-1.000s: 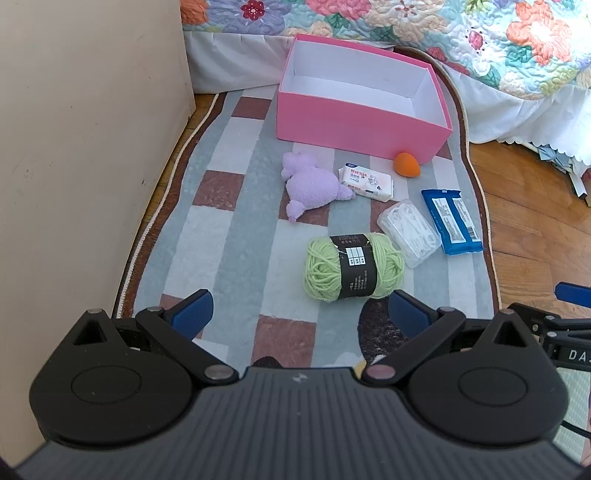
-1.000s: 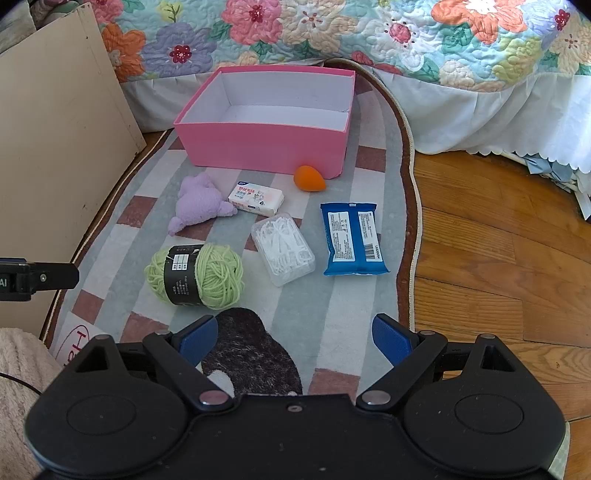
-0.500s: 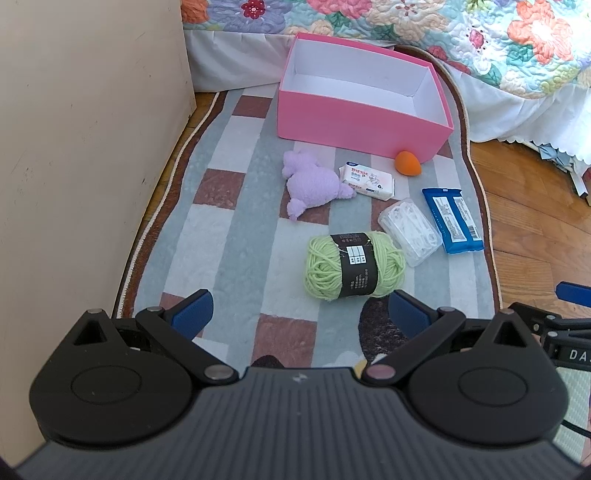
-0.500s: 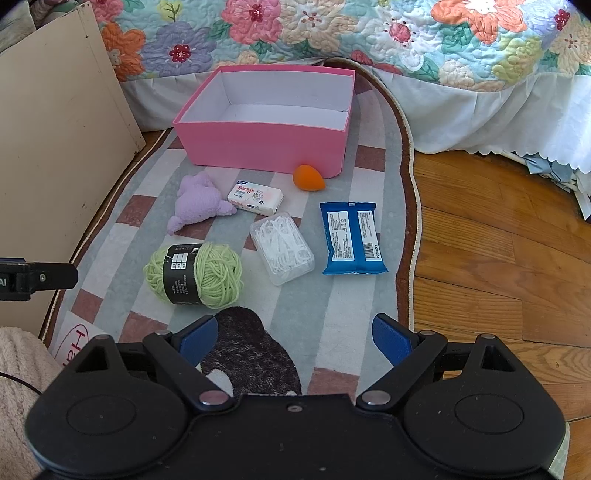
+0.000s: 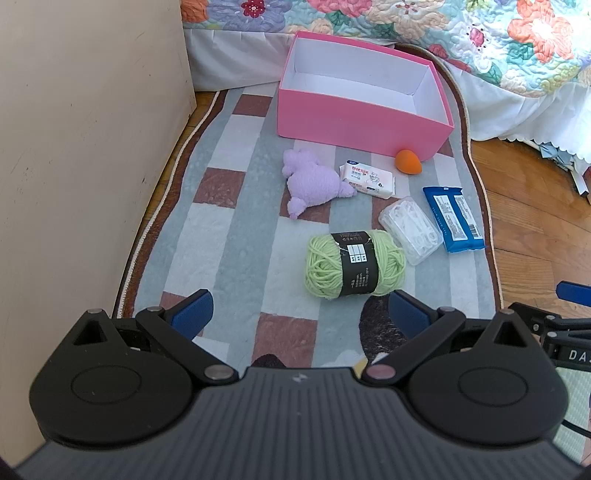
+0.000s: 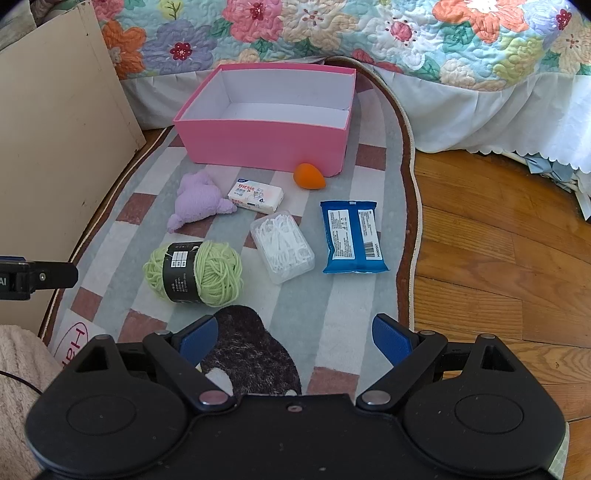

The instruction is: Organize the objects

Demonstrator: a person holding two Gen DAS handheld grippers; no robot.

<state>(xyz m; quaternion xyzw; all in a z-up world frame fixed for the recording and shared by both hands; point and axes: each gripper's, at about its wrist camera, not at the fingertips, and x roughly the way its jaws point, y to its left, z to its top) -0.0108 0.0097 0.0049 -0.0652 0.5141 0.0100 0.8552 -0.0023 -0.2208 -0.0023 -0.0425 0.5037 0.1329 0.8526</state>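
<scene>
An empty pink box (image 5: pixel 354 114) (image 6: pixel 266 138) stands at the far end of a checked rug (image 5: pixel 229 229) (image 6: pixel 354 325). In front of it lie a purple plush toy (image 5: pixel 314 181) (image 6: pixel 197 201), a white tissue pack (image 5: pixel 367 179) (image 6: pixel 255 195), an orange sponge egg (image 5: pixel 407 161) (image 6: pixel 309 176), a clear box of floss picks (image 5: pixel 412 230) (image 6: pixel 282 245), a blue packet (image 5: pixel 452 218) (image 6: pixel 352 236) and a green yarn ball (image 5: pixel 354 264) (image 6: pixel 194 273). My left gripper (image 5: pixel 299 314) is open and empty, just short of the yarn. My right gripper (image 6: pixel 293 338) is open and empty, nearer than all the objects.
A beige board (image 5: pixel 85 147) (image 6: pixel 55 147) stands along the rug's left side. A bed with a floral quilt (image 5: pixel 424 26) (image 6: pixel 369 37) lies behind the box. Wooden floor (image 6: pixel 498 258) runs to the right of the rug.
Both views have shifted only slightly; the objects sit a little lower and closer in the left wrist view. Both grippers stay open and empty.
</scene>
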